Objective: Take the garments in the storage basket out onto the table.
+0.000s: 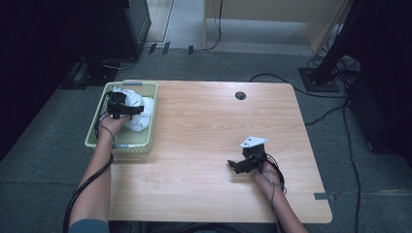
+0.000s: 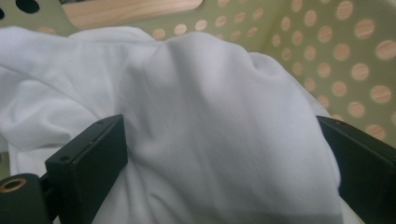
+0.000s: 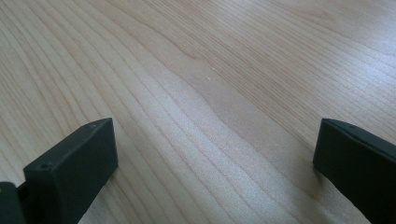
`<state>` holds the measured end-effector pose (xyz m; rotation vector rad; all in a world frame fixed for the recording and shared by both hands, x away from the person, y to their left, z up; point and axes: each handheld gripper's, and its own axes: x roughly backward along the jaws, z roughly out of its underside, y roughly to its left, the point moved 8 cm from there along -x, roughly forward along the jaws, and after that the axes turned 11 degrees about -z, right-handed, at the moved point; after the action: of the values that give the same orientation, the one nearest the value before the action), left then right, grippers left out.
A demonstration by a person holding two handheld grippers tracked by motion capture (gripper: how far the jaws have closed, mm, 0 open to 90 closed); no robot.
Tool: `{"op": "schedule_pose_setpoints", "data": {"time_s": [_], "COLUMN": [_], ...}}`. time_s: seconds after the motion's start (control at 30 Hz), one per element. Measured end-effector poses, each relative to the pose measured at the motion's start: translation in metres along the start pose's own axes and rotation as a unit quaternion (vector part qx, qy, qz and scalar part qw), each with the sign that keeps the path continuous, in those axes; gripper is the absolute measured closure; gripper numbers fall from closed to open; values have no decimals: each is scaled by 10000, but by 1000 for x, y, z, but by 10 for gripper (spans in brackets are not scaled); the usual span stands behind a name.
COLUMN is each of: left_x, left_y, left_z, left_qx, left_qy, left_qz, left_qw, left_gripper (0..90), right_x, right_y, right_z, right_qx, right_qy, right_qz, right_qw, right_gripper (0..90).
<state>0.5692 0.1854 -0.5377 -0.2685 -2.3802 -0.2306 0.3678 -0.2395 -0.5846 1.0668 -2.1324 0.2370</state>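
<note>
A crumpled white cloth lies in a pale green perforated basket at the table's left edge. My left gripper is down inside the basket, on the cloth. In the left gripper view the cloth bulges between the two black jaws, which stand wide apart on either side of a fold; the left gripper is open. My right gripper hovers low over bare wood at the front right of the table. In its own view the right gripper is open with nothing between the jaws.
The wooden table has a dark cable hole near its far edge. The basket wall rises close behind the cloth. Cables and stand bases lie on the grey floor beyond the table.
</note>
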Motion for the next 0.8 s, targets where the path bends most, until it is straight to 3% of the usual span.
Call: {"op": "schedule_pose_setpoints", "data": {"time_s": [0.13,0.3,0.37,0.47,0.67,0.8], "left_x": [-2,-6,-8,-12,-16,-20], "left_y": [0,2,3,4,10,11], "left_z": [-3,-5,-4,-3,-6,-4], "left_qx": [0,-146,-29,-11,166,94], "left_qy": [-90,-118,-47,4,-139,-14], "left_qz": [52,4,28,21,66,46], "left_qw": [9999,9998,10000,10000,9997,9999], "left_gripper": [60,64,71,71,70,70], "right_x": [0,0,0,0,0,0], "right_y": [0,0,0,0,0,0], "right_z": [0,0,0,0,0,0], "right_qx": [0,-6,-1,0,-1,-8], "right_qy": [0,2,0,0,-1,1], "right_qz": [0,2,1,0,-1,2], "right_qw": [10000,10000,10000,10000,10000,10000], "right_gripper": [0,0,0,0,0,0]}}
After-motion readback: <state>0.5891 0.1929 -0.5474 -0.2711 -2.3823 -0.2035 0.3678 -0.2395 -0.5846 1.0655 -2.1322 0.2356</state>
